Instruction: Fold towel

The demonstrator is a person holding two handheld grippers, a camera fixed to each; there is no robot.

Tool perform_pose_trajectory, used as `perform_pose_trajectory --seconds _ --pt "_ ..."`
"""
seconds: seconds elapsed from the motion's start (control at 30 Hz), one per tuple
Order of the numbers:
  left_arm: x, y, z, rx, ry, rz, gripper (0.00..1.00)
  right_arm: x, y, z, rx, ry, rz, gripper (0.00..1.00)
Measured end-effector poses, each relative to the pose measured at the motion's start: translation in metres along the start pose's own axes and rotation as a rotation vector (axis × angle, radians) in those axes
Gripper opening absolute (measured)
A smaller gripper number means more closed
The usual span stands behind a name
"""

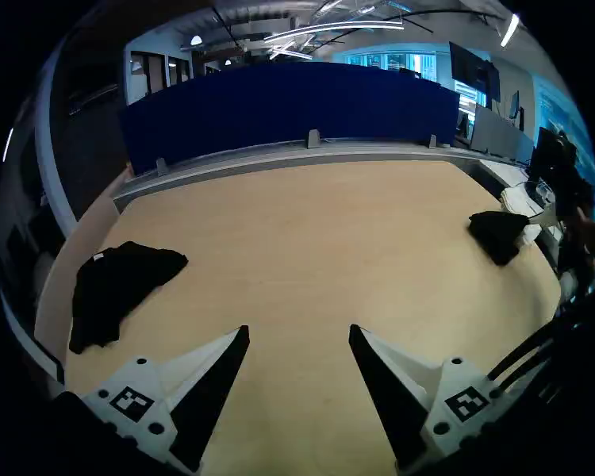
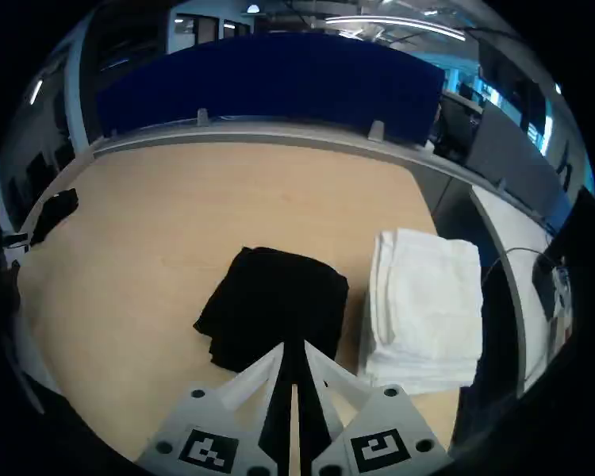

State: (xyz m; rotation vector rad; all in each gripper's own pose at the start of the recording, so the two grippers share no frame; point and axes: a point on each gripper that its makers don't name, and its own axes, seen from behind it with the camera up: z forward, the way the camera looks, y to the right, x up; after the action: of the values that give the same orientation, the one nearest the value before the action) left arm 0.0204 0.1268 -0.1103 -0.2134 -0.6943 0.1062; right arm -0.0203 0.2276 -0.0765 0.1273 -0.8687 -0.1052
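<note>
In the left gripper view a crumpled black towel (image 1: pixel 119 285) lies on the wooden table (image 1: pixel 313 238) at the left. My left gripper (image 1: pixel 297 333) stands open above bare tabletop, to the right of that towel. Far right, a folded black towel (image 1: pixel 500 230) rests by the table edge. In the right gripper view the same folded black towel (image 2: pixel 274 305) lies just ahead. My right gripper (image 2: pixel 293 345) is shut, its tips over the towel's near edge; no cloth shows between them. The crumpled towel (image 2: pixel 55 210) sits far left.
A stack of folded white towels (image 2: pixel 424 301) lies right of the folded black one, near the table's right edge, and appears again (image 1: pixel 526 205) in the left gripper view. A blue partition (image 1: pixel 289 103) runs along the table's far side. Desks with monitors (image 1: pixel 555 151) stand beyond.
</note>
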Motion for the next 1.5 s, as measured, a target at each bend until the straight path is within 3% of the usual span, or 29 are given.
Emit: perform_pose_trajectory --seconds 0.3,0.7,0.93,1.2,1.3,1.5 --pt "-0.004 -0.001 0.000 0.005 -0.006 0.010 0.93 -0.040 0.018 0.018 -0.067 -0.091 0.065 0.02" --pt "-0.004 -0.001 0.002 0.008 -0.009 0.027 0.93 -0.062 0.018 0.041 -0.098 -0.165 0.065 0.03" --pt "-0.002 -0.001 0.004 0.007 -0.010 0.029 0.93 -0.069 0.022 0.043 -0.117 -0.176 0.092 0.04" --pt "0.001 -0.001 0.005 0.007 -0.010 0.032 0.93 -0.072 0.026 0.042 -0.139 -0.172 0.124 0.13" --pt "0.001 -0.002 0.005 0.008 -0.008 0.031 0.93 -0.072 0.025 0.042 -0.144 -0.168 0.130 0.24" --pt "0.002 -0.005 0.005 0.011 -0.006 0.030 0.94 -0.076 0.026 0.036 -0.155 -0.159 0.149 0.69"
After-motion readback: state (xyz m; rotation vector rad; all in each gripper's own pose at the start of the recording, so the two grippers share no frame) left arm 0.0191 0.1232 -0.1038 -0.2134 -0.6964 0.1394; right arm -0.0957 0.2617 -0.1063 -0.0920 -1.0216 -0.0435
